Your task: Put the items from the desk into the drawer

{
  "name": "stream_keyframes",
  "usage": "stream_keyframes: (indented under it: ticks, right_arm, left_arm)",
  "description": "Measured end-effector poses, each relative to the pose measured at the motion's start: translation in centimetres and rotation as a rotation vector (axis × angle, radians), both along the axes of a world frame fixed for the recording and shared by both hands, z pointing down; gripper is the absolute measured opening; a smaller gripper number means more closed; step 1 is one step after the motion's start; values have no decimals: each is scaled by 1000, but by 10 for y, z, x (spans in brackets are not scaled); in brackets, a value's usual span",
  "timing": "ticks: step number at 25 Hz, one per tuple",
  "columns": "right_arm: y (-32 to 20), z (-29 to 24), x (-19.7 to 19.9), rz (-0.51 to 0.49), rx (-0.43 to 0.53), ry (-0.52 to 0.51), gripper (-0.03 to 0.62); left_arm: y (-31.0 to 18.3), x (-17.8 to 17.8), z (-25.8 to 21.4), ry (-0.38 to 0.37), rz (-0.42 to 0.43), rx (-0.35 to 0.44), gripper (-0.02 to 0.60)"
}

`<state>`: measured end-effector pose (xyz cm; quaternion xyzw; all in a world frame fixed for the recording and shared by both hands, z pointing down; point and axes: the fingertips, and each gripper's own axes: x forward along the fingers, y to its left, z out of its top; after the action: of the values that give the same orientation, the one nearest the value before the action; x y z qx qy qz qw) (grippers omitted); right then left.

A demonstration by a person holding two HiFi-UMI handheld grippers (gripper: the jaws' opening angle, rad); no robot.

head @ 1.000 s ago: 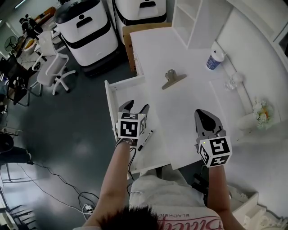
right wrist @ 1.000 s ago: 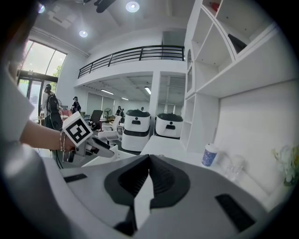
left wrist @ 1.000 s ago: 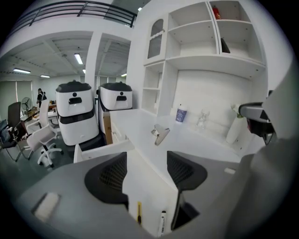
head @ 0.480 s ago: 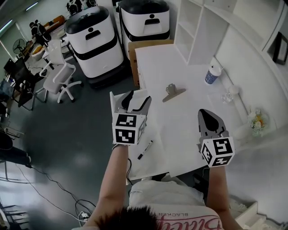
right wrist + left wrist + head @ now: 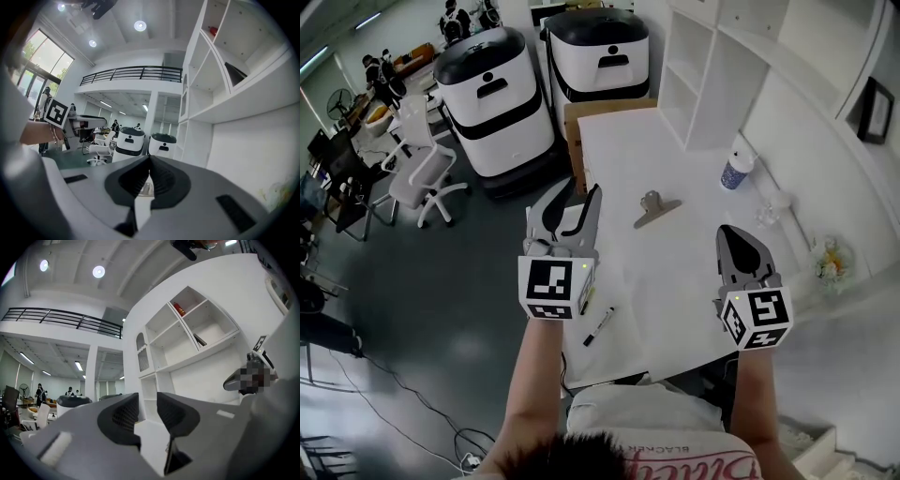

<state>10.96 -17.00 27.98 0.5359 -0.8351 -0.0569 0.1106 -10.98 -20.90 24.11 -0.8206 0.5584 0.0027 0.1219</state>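
A black marker pen (image 5: 598, 325) lies in the open white drawer (image 5: 621, 349) at the desk's left side. My left gripper (image 5: 572, 199) hangs high above the drawer and hides part of it. Its jaws have just been closing and stand apart with nothing between them; in the left gripper view my left gripper (image 5: 147, 401) points level at the shelves. A metal binder clip (image 5: 654, 208) rests on the white desk (image 5: 675, 272). My right gripper (image 5: 734, 234) hovers over the desk's right part, shut and empty, and in its own view my right gripper (image 5: 150, 161) points level.
A paper cup (image 5: 733, 171) stands at the desk's far right, with a small glass piece (image 5: 768, 213) and flowers (image 5: 828, 260) beyond. A white shelf unit (image 5: 712, 56) stands at the back. Two white machines (image 5: 492, 89), a cardboard box (image 5: 581, 117) and an office chair (image 5: 422, 169) stand on the floor to the left.
Both grippers have risen, the left much more. The left gripper has tipped up from the drawer toward level and its jaws have narrowed. The pen stays in the drawer.
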Motion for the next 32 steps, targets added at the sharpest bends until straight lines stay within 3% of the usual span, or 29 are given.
stream_keyframes:
  ticks: [3,4,10,19,21,24,28,32]
  right_arm:
    - [-2,-6,3,4,15,0,8]
    - [-3,-8,4,5,20,2,8]
    - [-16,-18,12,13,44,4,8]
    - [-51,-5,24,13,32,27,8]
    - [-60,2,25,10,18,32,8]
    - [-75,12,29,5,1,35,8]
    - [-92,30,35,2,-34,35,8]
    - [-102,53,36,-3,-82,37,8]
  left_arm:
    - [0,-3,-12,14,-26,51,17]
    - [-1,-3,-15,23,-25,61,9]
    - [-18,4,-19,20,-10,59,9]
    - [-85,52,27,-36,126,-97,14]
    - [-100,65,42,-46,165,-143,41]
    - [-123,85,71,-55,234,-240,180]
    - [-147,100,110,-81,272,-332,230]
    - [-164,107,149,-95,281,-415,230]
